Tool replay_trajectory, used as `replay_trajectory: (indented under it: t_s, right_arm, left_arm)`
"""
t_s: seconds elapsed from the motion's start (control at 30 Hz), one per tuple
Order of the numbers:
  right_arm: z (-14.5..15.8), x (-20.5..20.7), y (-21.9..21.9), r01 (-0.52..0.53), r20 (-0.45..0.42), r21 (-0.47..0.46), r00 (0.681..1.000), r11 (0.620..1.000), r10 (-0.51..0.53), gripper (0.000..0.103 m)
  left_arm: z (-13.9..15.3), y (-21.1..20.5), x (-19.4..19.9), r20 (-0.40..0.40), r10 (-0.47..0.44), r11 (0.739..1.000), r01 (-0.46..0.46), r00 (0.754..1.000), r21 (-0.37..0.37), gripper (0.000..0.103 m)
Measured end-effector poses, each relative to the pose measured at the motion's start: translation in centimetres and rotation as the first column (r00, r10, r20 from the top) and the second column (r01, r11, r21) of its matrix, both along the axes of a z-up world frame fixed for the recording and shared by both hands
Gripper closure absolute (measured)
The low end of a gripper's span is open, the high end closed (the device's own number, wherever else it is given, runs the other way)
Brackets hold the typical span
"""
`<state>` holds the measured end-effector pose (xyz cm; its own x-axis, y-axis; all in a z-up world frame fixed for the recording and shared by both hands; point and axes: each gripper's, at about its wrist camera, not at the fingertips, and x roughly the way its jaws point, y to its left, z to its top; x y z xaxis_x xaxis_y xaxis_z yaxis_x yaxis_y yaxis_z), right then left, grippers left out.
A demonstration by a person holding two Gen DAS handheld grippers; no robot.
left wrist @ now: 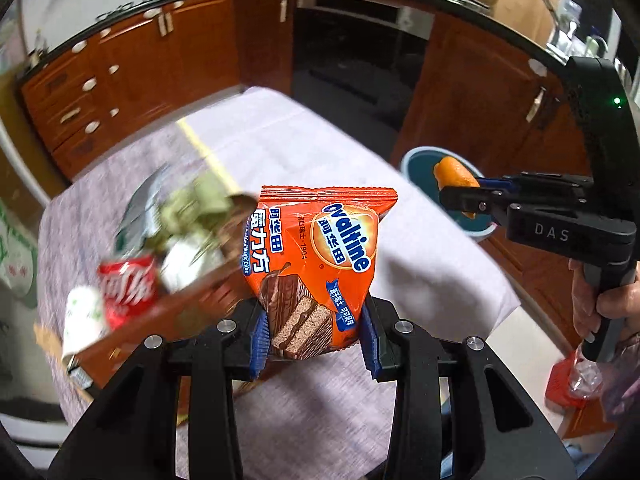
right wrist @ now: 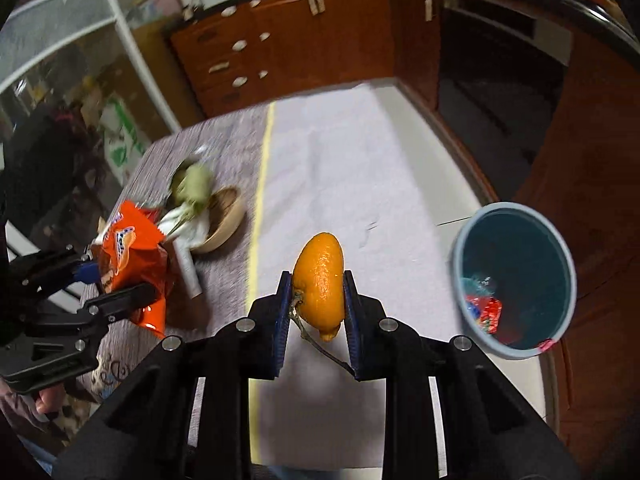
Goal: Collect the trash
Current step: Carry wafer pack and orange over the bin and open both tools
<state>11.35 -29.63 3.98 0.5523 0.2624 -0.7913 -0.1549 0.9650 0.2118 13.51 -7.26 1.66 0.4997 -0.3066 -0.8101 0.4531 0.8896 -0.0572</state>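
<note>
Left claw is clamped on the orange Ovaltine wrapper, up off the table. Right claw pinches an orange peel; the bin sits down to its right, so that one's closer.

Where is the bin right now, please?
In the right wrist view, the bin stands at the right, beyond the table edge, right of the held orange.

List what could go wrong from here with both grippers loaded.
1. The right gripper pinches the orange peel near one end; it might slip out before reaching the blue bin.
2. The left gripper grips only the lower edge of the Ovaltine wrapper, so the wrapper could slide free.
</note>
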Motion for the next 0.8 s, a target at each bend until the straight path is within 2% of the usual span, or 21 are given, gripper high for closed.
replay_trajectory:
  t_s: [0.23,0.5,0.8]
  right_arm:
    - [-0.6,0.6,-7.1,0.147,0.009,0.049,0.989,0.988,-0.147,0.08]
    - [-3.9,1.7,-15.9,0.312,-0.075,0.049,0.948,0.949,-0.308,0.079]
    - [-8.2,3.1,-20.0,0.382,-0.176,0.042,0.912,0.923,-0.369,0.079]
  left_arm:
    - [0.4,-6.7,2.1,-0.003,-0.101,0.995,0.101,0.995,0.027,0.065]
    - [-1.0,-15.9,5.6,-0.04,-0.224,0.974,0.225,0.974,0.034,0.065]
    - [-4.3,-24.4,8.9,-0.094,-0.329,0.944,0.331,0.94,0.003,0.065]
